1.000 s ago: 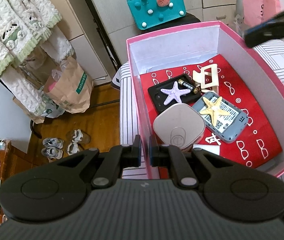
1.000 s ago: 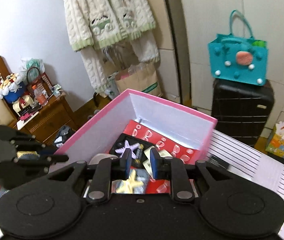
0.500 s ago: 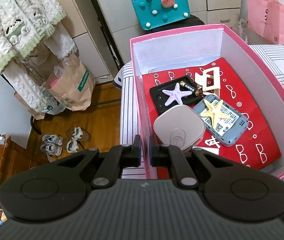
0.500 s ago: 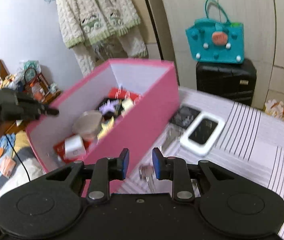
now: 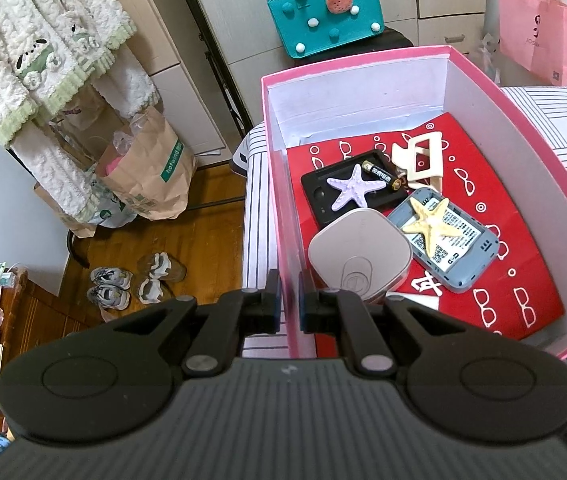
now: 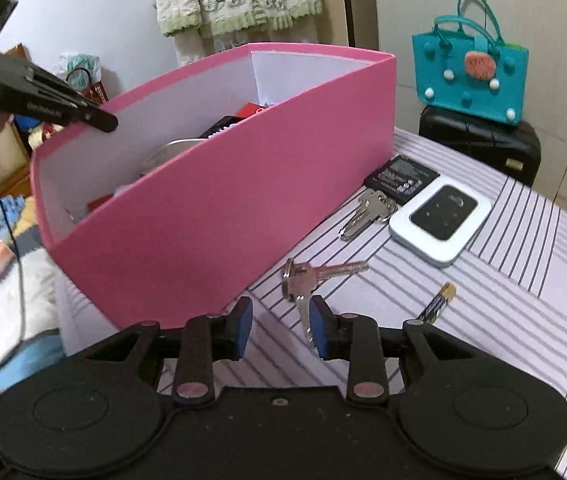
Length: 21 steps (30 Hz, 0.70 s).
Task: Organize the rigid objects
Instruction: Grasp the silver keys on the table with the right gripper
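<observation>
A pink box (image 5: 279,184) stands on a striped cloth. It holds a purple starfish (image 5: 353,192), a battery (image 5: 381,173), a cream hair clip (image 5: 419,158), a yellow starfish (image 5: 429,224) on a grey device, and a beige rounded case (image 5: 359,256). My left gripper (image 5: 288,306) is shut on the box's near wall. My right gripper (image 6: 279,326) is open and empty, low over the cloth beside the box (image 6: 243,200). A bunch of keys (image 6: 303,280) lies just ahead of its fingertips. More keys (image 6: 365,214), a battery (image 6: 437,304), a white device (image 6: 441,218) and a black pack (image 6: 401,178) lie beyond.
A teal bag (image 6: 471,76) sits on a black suitcase (image 6: 483,148) behind the table. A pink bag (image 5: 535,36) hangs at the right. Clothes (image 5: 43,60) hang on the left over paper bags (image 5: 151,172) and shoes (image 5: 131,284) on the wood floor.
My right gripper has left the box, swung down to the cloth beside it and opened wider. My left gripper has stayed shut on the box wall.
</observation>
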Tool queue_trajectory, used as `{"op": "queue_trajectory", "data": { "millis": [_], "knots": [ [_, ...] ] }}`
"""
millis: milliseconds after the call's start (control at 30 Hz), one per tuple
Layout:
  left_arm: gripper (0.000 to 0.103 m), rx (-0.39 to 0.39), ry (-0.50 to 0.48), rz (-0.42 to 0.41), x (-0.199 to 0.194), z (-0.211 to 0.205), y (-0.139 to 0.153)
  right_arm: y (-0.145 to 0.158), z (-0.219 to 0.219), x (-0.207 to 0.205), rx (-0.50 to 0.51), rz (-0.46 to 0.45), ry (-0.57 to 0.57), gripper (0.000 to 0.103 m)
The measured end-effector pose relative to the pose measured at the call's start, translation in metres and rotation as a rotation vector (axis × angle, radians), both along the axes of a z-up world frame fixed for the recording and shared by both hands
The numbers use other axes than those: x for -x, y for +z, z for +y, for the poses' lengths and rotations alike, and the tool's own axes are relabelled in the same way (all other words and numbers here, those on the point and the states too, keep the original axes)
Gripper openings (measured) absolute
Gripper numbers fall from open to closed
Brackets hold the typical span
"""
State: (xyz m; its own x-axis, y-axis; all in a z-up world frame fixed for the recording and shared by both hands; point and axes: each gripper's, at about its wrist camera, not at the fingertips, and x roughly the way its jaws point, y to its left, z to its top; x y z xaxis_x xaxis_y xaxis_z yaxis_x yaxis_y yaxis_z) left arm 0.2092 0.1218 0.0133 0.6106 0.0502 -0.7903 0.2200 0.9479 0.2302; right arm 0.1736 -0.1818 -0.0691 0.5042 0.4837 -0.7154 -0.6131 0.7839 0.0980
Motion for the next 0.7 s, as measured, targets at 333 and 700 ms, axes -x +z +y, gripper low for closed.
{"op": "queue_trajectory", "data": {
  "millis": [333,700],
  "knots": [
    [0.007,0.009,0.0,0.002,0.0,0.002,0.001,-0.008,0.02,-0.001,0.076,-0.142,0.03,0.034],
    [0.007,0.013,-0.004,0.0,0.0,0.001,0.001,0.007,0.0,-0.019,-0.044,-0.017,-0.078,0.004]
  ]
}}
